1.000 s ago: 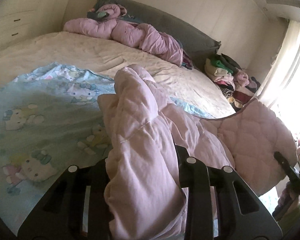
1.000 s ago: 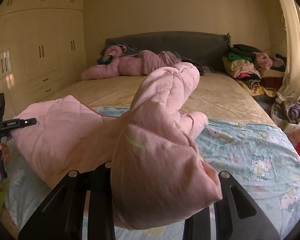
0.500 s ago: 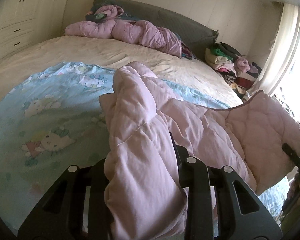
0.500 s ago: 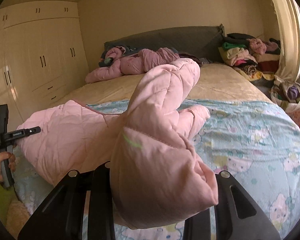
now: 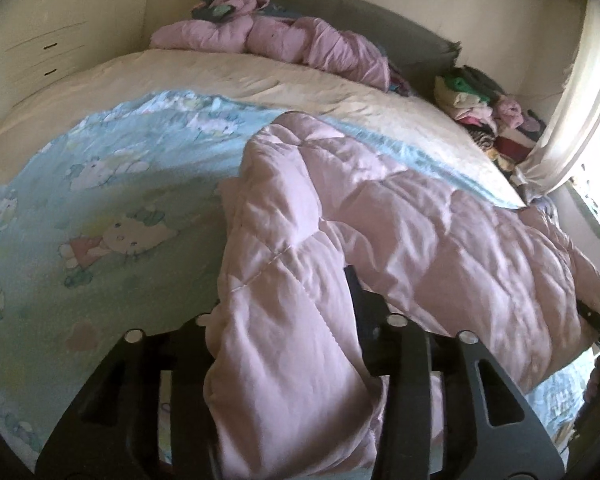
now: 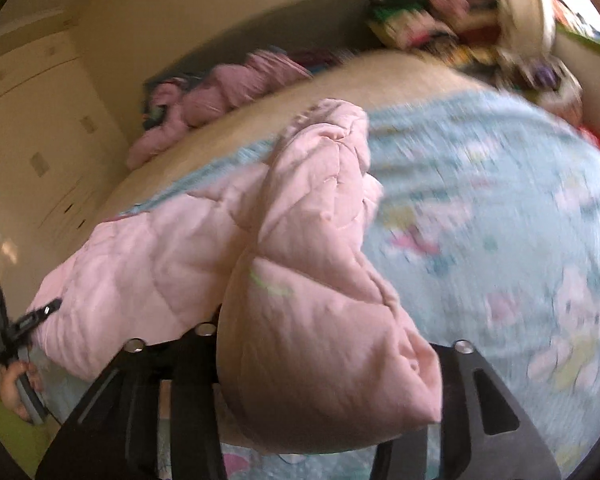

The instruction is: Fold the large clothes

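Bed (image 5: 260, 76) w/ blue cartoon sheet (image 5: 112, 208) fills both views. Pink quilted jacket (image 5: 440, 248) sprawls on the sheet from 6 to 3 o'clock in left view. My left gripper (image 5: 284, 360) is clamped on one bunch of it, right gripper (image 6: 320, 360) clamped on another; right view blurred.

Beyond the pink quilted jacket (image 5: 400, 240), the blue cartoon blanket (image 5: 112, 216) lies flat and open. Farther along the bed (image 5: 228, 76), a crumpled purple garment (image 5: 292, 40) blocks the headboard side (stacked clothes (image 5: 480, 104) beside it).
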